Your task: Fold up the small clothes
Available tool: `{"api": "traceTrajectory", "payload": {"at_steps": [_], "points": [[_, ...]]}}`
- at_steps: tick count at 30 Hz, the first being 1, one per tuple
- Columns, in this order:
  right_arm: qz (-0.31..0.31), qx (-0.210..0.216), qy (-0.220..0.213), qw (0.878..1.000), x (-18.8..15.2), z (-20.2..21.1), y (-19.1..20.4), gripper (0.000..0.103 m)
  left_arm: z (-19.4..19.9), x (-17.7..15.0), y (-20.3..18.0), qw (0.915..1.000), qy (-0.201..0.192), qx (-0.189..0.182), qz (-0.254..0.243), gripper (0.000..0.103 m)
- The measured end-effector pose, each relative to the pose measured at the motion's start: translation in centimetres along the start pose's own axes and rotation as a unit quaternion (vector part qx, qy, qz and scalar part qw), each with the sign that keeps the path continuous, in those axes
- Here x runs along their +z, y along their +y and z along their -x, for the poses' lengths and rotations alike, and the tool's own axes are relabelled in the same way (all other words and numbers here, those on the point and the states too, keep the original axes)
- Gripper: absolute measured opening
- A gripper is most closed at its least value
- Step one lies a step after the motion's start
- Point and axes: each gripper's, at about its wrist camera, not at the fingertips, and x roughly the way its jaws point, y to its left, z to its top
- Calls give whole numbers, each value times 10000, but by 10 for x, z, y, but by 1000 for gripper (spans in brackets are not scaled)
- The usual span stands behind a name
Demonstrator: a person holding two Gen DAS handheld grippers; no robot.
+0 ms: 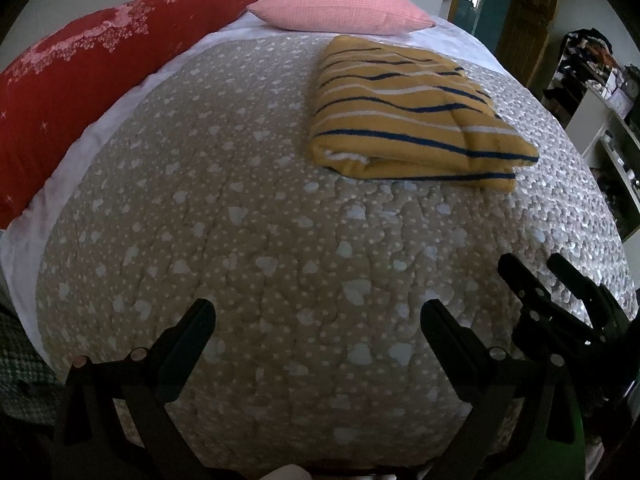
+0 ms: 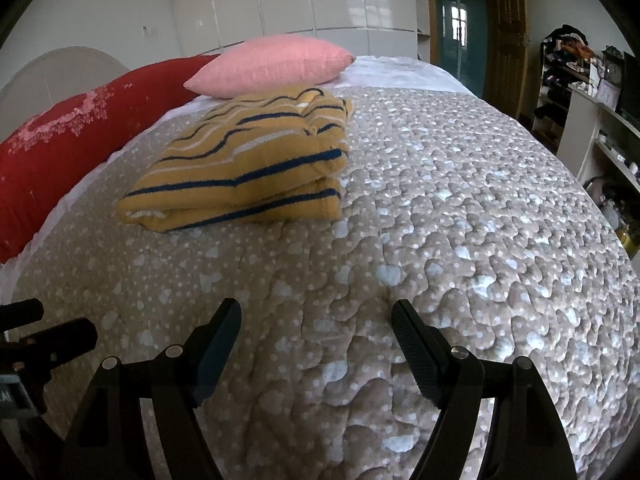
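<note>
A yellow garment with navy and white stripes lies folded in a flat stack on the beige quilt, far ahead of both grippers; it also shows in the right wrist view. My left gripper is open and empty, low over the quilt near its front edge. My right gripper is open and empty too, beside the left one. The right gripper shows at the right in the left wrist view. The left gripper shows at the left edge of the right wrist view.
The beige quilt with white hearts covers the bed. A red bolster and a pink pillow lie at the head. White wardrobes, a wooden door and cluttered shelves stand beyond the bed.
</note>
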Motion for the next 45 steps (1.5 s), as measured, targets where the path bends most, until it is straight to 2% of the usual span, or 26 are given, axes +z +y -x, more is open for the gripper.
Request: {"api": "traceTrajectory", "payload": {"at_steps": [7, 10, 12, 13, 15, 18, 20, 24, 26, 29, 32, 33, 34, 35, 36, 37, 38, 40, 45], "points": [[63, 22, 68, 10000, 9, 3, 4, 82, 0, 4, 25, 9996, -54, -27, 276, 102], [72, 49, -140, 9999, 34, 11, 0, 82, 2, 6, 39, 9989, -132, -49, 443, 102], [99, 229, -326, 9992, 57, 15, -2, 81, 1, 5, 47, 9984, -138, -91, 548, 102], [115, 313, -415, 9986, 70, 16, -1, 79, 1, 4, 50, 9981, -131, -108, 586, 102], [177, 487, -546, 9972, 96, 12, 3, 66, 0, 3, 54, 9978, -118, -141, 640, 102], [196, 825, -359, 9957, 130, -15, 12, 63, 0, 2, 59, 9975, -118, -180, 681, 102], [108, 991, -2, 9950, 146, -49, 14, 62, 1, 1, 65, 9971, -148, -171, 720, 102], [-108, 549, 654, 9963, 157, -110, -5, 61, 2, 0, 77, 9965, -182, -169, 797, 102], [-387, 628, 591, 9955, 163, -102, -14, 61, 2, 0, 84, 9961, -225, -201, 825, 102], [-493, 628, 175, 9967, 181, -81, -14, 61, 0, 1, 89, 9954, -225, -239, 902, 102], [-483, 297, 358, 9978, 202, -97, -11, 61, -5, 1, 92, 9941, -151, -390, 998, 102], [-488, 238, 441, 9976, 206, -104, -10, 59, -5, 0, 92, 9940, -136, -406, 1006, 102], [-489, 153, 563, 9971, 208, -114, -8, 53, -6, 0, 93, 9941, -122, -402, 1001, 102], [-511, 105, 699, 9962, 214, -127, -8, 25, -6, -1, 93, 9941, -122, -395, 999, 102], [-550, 202, 774, 9953, 219, -135, -7, 15, -6, -1, 94, 9941, -131, -386, 1005, 102], [-636, 318, 832, 9940, 225, -143, -7, 14, -7, -1, 95, 9940, -147, -375, 1016, 102], [-704, 396, 811, 9934, 231, -148, -8, 8, -7, 0, 96, 9939, -164, -364, 1030, 102], [-707, 332, 813, 9936, 238, -154, -8, 7, -9, 0, 98, 9937, -172, -343, 1054, 102], [-192, -695, 688, 9950, 257, -171, 5, 5, -15, -1, 100, 9940, -96, -316, 1038, 102]]}}
